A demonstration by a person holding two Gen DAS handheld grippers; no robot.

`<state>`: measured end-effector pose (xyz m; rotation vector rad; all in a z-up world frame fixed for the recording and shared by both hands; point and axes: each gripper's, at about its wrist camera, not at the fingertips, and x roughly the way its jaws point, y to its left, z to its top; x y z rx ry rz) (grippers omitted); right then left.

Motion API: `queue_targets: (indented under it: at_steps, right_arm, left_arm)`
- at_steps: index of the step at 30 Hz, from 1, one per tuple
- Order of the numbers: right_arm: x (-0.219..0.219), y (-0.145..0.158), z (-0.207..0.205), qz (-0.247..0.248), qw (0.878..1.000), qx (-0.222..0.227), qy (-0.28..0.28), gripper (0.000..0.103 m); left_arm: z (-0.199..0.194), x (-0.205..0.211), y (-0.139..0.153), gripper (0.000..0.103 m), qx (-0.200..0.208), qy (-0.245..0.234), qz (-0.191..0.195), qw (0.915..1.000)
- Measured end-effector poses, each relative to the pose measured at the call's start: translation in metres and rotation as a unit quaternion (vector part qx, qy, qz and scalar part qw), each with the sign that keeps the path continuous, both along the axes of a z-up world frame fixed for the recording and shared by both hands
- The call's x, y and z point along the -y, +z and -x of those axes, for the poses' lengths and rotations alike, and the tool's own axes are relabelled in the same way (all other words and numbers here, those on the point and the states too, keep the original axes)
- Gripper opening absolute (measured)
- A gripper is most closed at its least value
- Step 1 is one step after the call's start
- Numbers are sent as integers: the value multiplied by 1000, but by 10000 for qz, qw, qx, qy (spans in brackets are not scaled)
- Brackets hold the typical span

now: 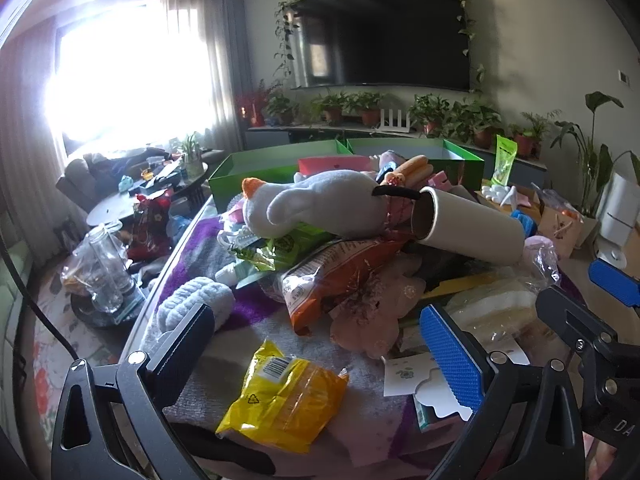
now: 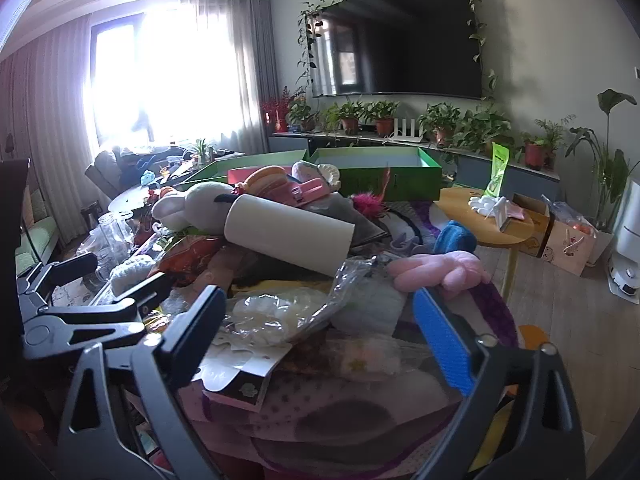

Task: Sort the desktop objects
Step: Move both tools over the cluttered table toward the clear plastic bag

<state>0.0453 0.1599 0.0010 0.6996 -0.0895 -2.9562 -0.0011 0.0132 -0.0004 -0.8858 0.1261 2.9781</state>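
A heap of objects covers the table. In the left wrist view a yellow snack packet (image 1: 284, 396) lies between the fingers of my open left gripper (image 1: 320, 344). Behind it are an orange snack bag (image 1: 332, 276), a grey plush goose (image 1: 312, 204) and a cream cardboard tube (image 1: 468, 226). My right gripper (image 2: 320, 324) is open over a crumpled clear plastic bag (image 2: 288, 308) and a white card (image 2: 240, 360). A pink plush toy (image 2: 444, 268) lies just past its right finger. The right gripper also shows in the left wrist view (image 1: 592, 300), at the right edge.
Two open green boxes (image 1: 276, 168) (image 2: 380, 168) stand at the far end of the table. A round yellow side table (image 2: 480, 216) with small items stands to the right. Glass jars (image 1: 104, 276) sit low on the left. A purple-and-grey cloth (image 1: 240, 308) covers the table.
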Motion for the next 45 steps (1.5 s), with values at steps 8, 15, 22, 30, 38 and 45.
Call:
queue_targets:
  at_steps: [8,15,22,30,38,45]
  right_arm:
    - [2,1,1,75,9999,49,78,70]
    - [10,0,6,126,9991,222,332,54]
    - [12,-6,11,189,9977,480,436,55]
    - [3,-12,18,399,9967,649,280,65]
    - [1,-20,36,641,9933,852,456,34]
    - [-8,-20,41,939,9901,836,628,25]
  left_arm:
    - [0,0,0,103,36,-176,-140,9997]
    - [5,3,-6,73,285,-438,-373,9979]
    - [8,5,-12,71,432,-565,-542,9960]
    - [11,3,-18,71,556,-677,-582,9945]
    - [12,1,-17,71,518,-727,-525,9946]
    - [12,-5,-15,71,515,-996,-699,9912]
